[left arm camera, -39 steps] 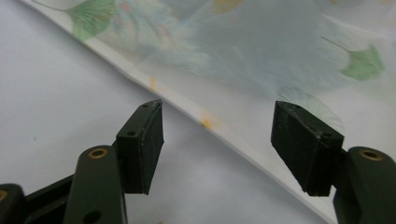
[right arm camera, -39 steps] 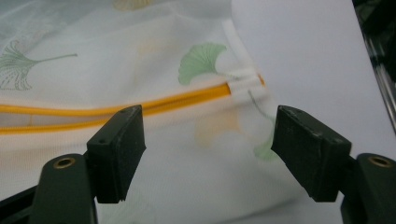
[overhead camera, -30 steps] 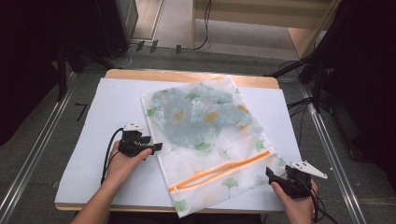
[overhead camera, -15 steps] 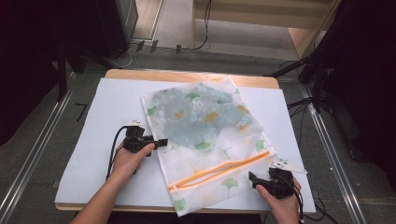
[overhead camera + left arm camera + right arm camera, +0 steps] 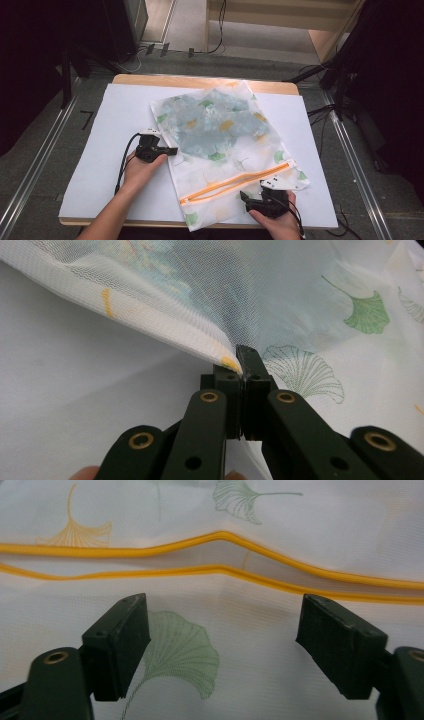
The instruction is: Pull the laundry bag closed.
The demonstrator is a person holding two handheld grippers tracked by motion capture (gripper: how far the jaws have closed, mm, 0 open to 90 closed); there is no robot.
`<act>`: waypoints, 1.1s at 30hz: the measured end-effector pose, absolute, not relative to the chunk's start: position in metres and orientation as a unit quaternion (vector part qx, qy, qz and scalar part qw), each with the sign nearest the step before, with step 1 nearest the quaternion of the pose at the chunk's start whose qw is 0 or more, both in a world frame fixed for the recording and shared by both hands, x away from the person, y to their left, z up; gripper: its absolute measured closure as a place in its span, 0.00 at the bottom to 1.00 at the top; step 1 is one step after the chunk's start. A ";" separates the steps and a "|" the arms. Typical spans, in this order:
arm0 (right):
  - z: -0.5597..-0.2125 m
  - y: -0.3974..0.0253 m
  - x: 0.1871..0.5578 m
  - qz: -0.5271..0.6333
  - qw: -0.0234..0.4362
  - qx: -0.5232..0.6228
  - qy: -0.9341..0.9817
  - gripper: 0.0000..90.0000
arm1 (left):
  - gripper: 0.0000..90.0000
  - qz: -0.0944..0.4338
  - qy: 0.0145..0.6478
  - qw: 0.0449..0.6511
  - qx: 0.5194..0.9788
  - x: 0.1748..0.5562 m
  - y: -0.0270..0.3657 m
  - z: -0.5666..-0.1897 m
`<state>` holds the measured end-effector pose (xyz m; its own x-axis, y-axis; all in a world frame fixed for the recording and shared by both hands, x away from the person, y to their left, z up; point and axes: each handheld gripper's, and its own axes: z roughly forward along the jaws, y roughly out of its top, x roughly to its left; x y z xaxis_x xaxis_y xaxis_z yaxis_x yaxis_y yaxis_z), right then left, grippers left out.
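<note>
The right hand-held gripper [image 5: 222,645] gapes wide just before the white ginkgo-print mesh bag's [image 5: 227,150] orange zipper [image 5: 220,570], which runs crosswise toward the table's near edge (left hand-held gripper [image 5: 240,365] pinches the bag's side hem).

We see a white mesh laundry bag [image 5: 227,145] printed with green and orange ginkgo leaves, lying flat and skewed on the table, its orange zipper [image 5: 235,182] open, a bluish garment [image 5: 212,127] inside.

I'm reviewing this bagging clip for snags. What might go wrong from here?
The left tongs pinch only a thin edge of the mesh laundry bag, so the mesh may slip out or tear if pulled. The right tongs stand open just short of the orange zipper, which gapes; closing there may catch loose mesh instead.
</note>
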<state>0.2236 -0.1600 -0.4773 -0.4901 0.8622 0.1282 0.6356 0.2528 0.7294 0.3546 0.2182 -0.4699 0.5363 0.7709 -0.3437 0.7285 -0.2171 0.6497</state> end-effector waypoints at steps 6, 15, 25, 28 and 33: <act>-0.482 -0.152 0.219 0.358 0.178 0.458 0.794 0.61 | 1.00 0.024 0.479 0.401 0.780 0.354 0.220 -0.470; -0.480 -0.145 0.217 0.351 0.181 0.431 0.812 1.00 | 1.00 0.028 0.469 0.393 0.790 0.350 0.219 -0.469; -0.477 -0.166 0.229 0.315 0.213 0.437 0.815 1.00 | 1.00 0.028 0.449 0.386 0.806 0.324 0.214 -0.468; -0.478 -0.191 0.241 0.322 0.209 0.474 0.792 1.00 | 1.00 0.019 0.436 0.382 0.814 0.311 0.206 -0.468; -0.479 -0.215 0.249 0.315 0.221 0.501 0.775 1.00 | 1.00 0.005 0.408 0.376 0.832 0.288 0.184 -0.468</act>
